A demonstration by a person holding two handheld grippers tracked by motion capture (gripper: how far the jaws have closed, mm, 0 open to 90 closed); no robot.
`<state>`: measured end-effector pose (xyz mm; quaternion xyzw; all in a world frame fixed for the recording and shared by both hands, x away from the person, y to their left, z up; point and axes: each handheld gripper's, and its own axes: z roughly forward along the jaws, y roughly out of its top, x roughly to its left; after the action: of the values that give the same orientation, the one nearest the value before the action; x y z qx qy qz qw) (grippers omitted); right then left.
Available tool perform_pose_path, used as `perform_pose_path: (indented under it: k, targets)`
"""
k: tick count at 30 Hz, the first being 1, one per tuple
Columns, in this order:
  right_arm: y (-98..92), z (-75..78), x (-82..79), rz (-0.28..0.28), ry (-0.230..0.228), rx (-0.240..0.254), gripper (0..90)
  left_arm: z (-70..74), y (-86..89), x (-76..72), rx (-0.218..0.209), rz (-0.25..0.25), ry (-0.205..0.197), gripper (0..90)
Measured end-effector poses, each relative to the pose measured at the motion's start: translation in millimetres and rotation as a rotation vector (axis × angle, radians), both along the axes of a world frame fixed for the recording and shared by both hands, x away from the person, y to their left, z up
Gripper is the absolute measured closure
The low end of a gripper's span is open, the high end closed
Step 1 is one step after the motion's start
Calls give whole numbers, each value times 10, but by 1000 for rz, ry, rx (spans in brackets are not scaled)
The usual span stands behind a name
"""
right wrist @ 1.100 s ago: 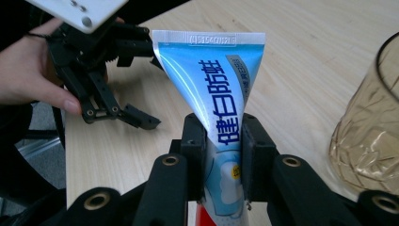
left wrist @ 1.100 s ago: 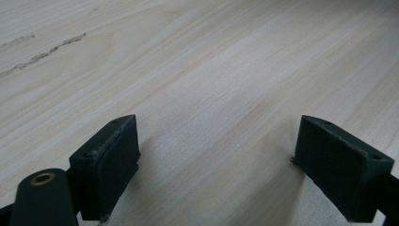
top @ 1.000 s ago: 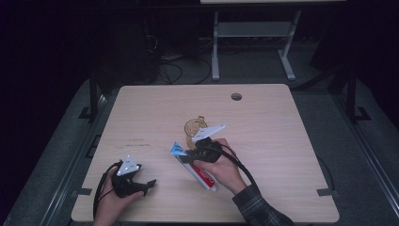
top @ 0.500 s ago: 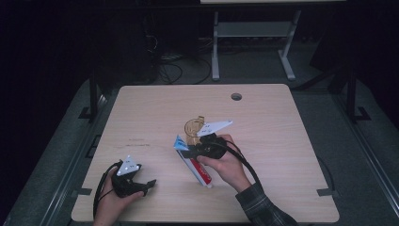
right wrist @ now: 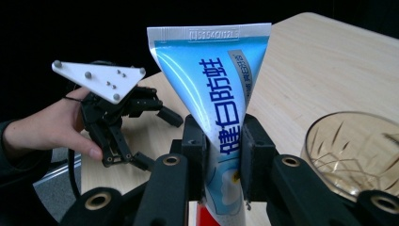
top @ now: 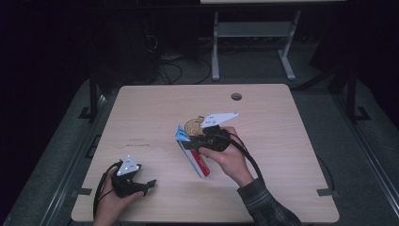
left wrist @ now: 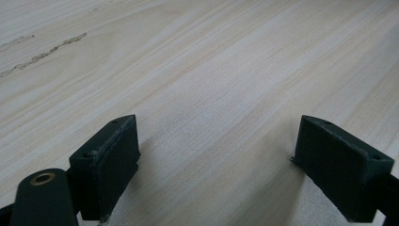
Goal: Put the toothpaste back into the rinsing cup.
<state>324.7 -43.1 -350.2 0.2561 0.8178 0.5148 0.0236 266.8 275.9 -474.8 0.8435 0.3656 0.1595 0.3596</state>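
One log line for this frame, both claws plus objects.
left claw: open, empty, low over table | right claw: shut on toothpaste tube, tube raised | glass cup: beside tube, upright

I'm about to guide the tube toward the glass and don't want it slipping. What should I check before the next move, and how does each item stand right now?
1. Right tool shut on the blue-and-white toothpaste tube: ok, both pads press its sides.
2. Tube lifted off the light wooden table: ok at the crimped end; the red cap end cannot tell.
3. Clear amber cut-glass cup upright, mouth open: ok.
4. Cup empty: cannot tell.
5. Left tool open and holding nothing: ok, bare wood between its pads.
6. Left tool apart from tube and cup: ok, it sits near the table's front left edge.
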Motion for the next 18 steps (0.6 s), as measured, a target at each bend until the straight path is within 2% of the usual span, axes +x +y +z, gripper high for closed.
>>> perform_pose_path:
  k: [18]
  targets:
    - [-89, 259, 124, -21, -34, 21, 745, 0, 0, 0, 0, 0, 0, 130]
